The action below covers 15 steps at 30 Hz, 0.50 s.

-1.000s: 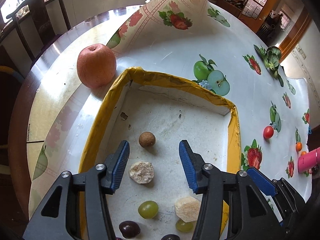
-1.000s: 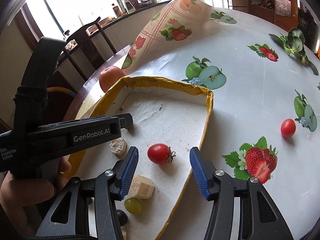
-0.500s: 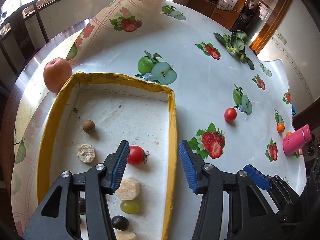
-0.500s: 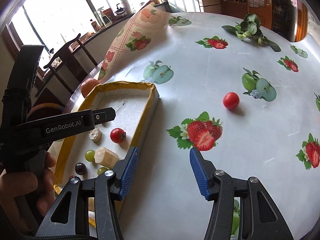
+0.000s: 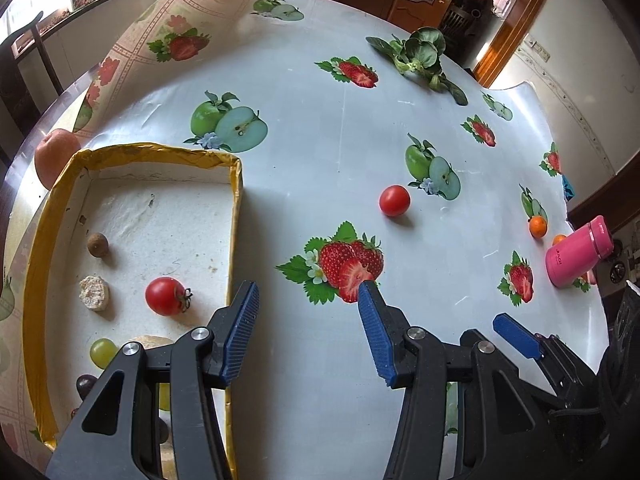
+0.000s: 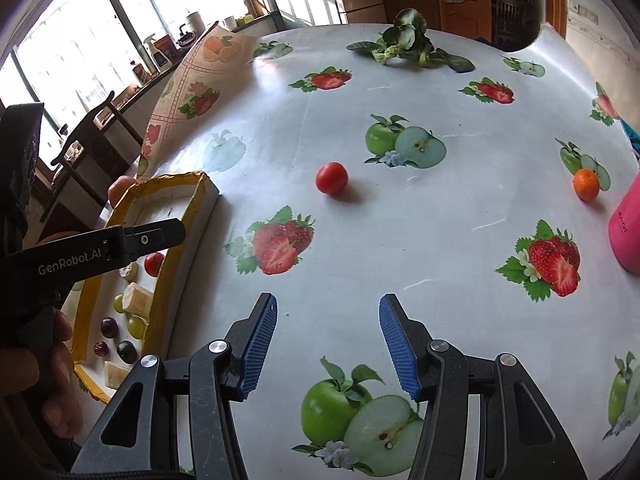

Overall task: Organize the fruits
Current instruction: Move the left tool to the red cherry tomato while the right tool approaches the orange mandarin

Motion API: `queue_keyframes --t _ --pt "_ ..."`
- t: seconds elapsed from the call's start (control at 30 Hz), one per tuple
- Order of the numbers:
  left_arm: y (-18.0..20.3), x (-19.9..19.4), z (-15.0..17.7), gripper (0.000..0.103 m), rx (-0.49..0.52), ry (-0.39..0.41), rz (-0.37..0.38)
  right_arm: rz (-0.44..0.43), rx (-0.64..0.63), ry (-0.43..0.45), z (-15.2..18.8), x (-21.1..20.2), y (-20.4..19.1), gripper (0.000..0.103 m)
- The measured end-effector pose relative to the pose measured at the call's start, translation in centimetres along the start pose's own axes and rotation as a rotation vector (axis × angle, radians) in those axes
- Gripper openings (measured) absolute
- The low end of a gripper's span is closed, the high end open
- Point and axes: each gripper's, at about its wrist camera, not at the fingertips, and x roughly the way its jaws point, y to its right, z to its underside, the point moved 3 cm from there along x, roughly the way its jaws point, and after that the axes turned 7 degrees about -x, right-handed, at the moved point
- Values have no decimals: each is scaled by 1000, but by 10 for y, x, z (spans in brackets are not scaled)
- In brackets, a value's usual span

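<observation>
On the fruit-print tablecloth (image 6: 400, 240), a loose tomato (image 6: 331, 178) lies well apart from the yellow-rimmed tray (image 5: 236, 208), which already holds another tomato (image 5: 166, 296), grapes and other pieces. Both the right gripper (image 6: 328, 344) and the left gripper (image 5: 306, 330) hang empty, jaws parted. The step in hand looks like fetching: the right gripper likely needs to reach forward, straddle the loose tomato and close gently.

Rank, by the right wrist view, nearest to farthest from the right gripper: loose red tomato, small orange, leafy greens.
From the right gripper:
1. Loose red tomato, straight ahead at mid-table.
2. Small orange, far right, beside the pink bottle.
3. Leafy greens, at the far edge.
</observation>
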Motion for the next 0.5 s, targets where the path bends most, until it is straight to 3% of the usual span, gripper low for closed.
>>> queue_keyframes --t 0.23,0.5 --pt "23 16 1 50 -1 -28 7 151 67 3 -15 4 74 56" --pt "56 40 -13 50 23 -29 17 321 57 9 -62 8 143 56"
